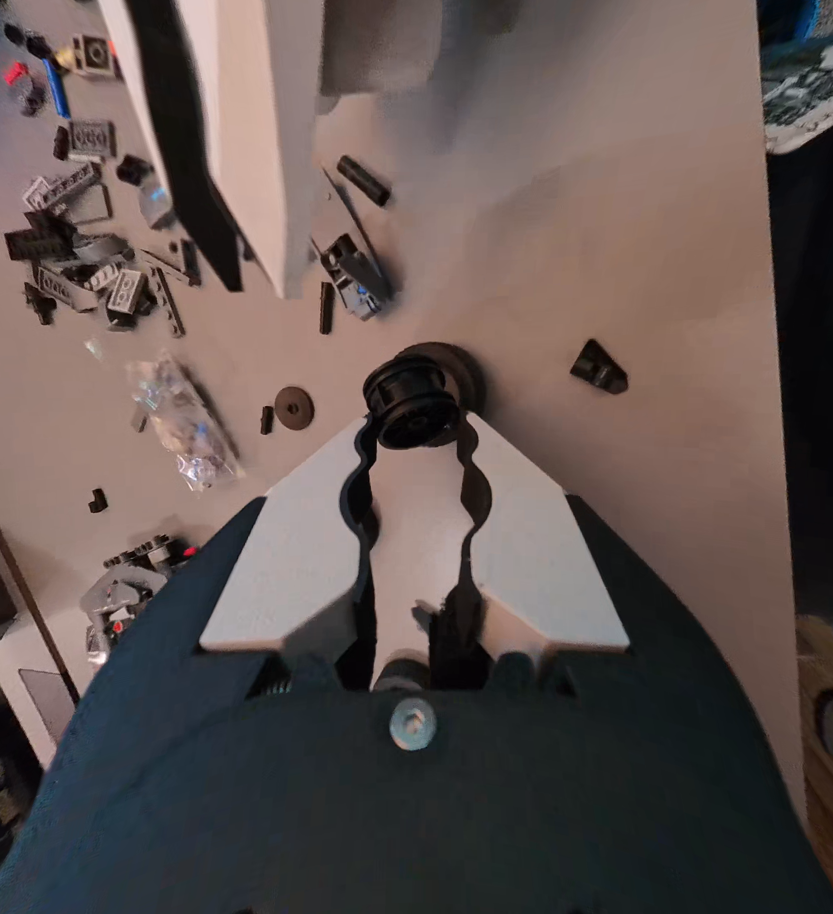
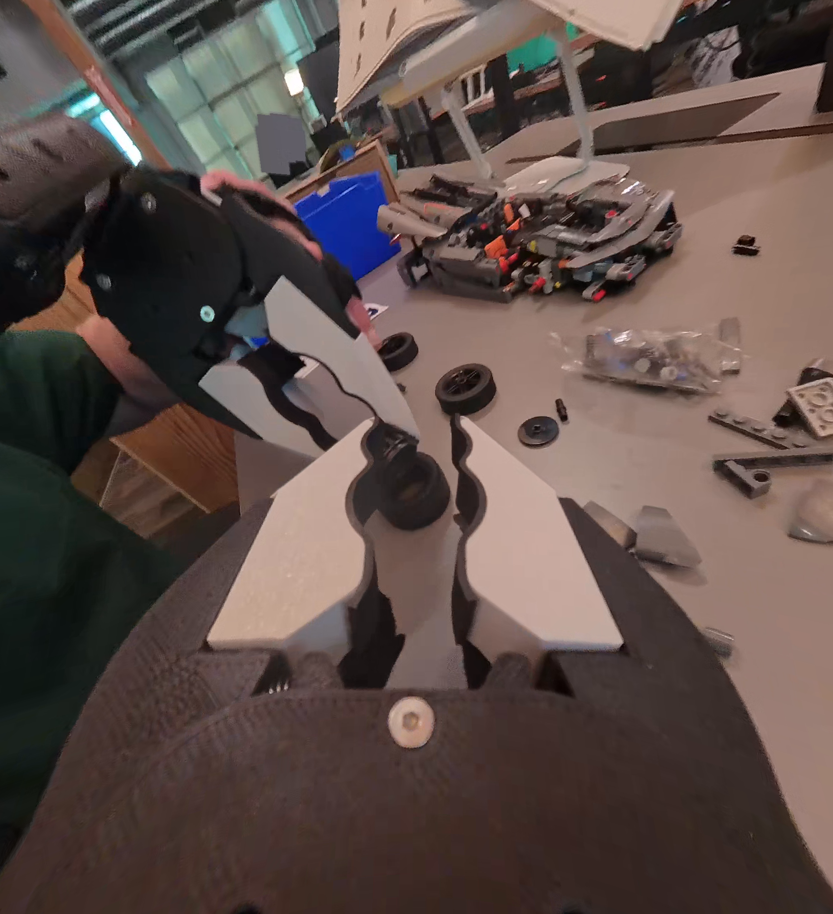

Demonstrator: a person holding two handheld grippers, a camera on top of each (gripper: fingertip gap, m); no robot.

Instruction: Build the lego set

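Wheel hub point(image 1: 412, 413) pinched in left tool point(image 1: 417, 420), near table edge point(image 1: 731, 445).

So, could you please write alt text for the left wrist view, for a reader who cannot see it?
The left gripper pinches a black wheel rim at its fingertips, against a black tyre over a grey table. Loose Lego pieces and a clear bag lie left.

Motion blur smears the loose brick pile point(image 1: 78, 257); the bag's point(image 2: 652, 358) contents stay unreadable.

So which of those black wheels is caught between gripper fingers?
The rim pinched by the left gripper, above a loose tyre; two wheels lie free behind.
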